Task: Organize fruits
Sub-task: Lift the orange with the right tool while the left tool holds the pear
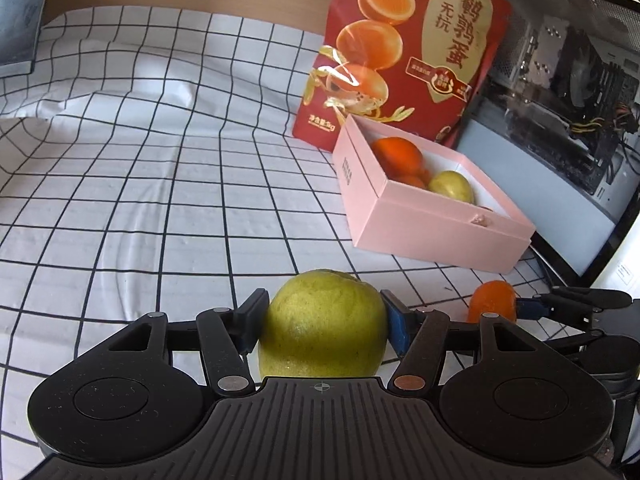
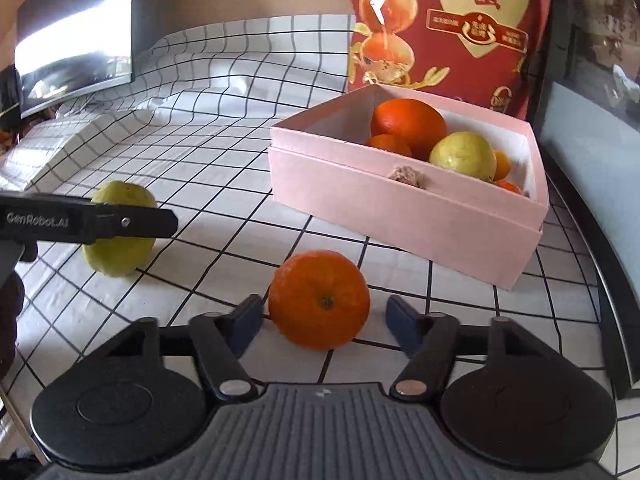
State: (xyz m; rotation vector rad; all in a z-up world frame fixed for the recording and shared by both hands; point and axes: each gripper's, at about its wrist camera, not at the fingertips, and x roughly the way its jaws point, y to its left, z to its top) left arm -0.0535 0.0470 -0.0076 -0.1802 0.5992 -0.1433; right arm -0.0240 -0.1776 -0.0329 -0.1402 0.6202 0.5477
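A green-yellow fruit (image 1: 320, 332) rests on the checked cloth (image 1: 160, 200), and my left gripper (image 1: 323, 312) is shut on it, both pads pressing its sides. The right wrist view shows the same green fruit (image 2: 120, 256) behind one of the left gripper's fingers (image 2: 120, 222). An orange (image 2: 320, 300) lies on the cloth between the fingers of my right gripper (image 2: 323, 316), which is open with a gap on each side. The pink box (image 2: 400, 216) behind it holds a large orange (image 2: 408, 124), a green fruit (image 2: 462, 156) and small oranges.
A red snack bag (image 1: 408, 48) stands behind the pink box (image 1: 432, 236). A glass-sided computer case (image 1: 560, 100) lines the right edge. A monitor (image 2: 76, 28) stands at the far left, with a raised hump under the cloth (image 2: 52, 148) below it.
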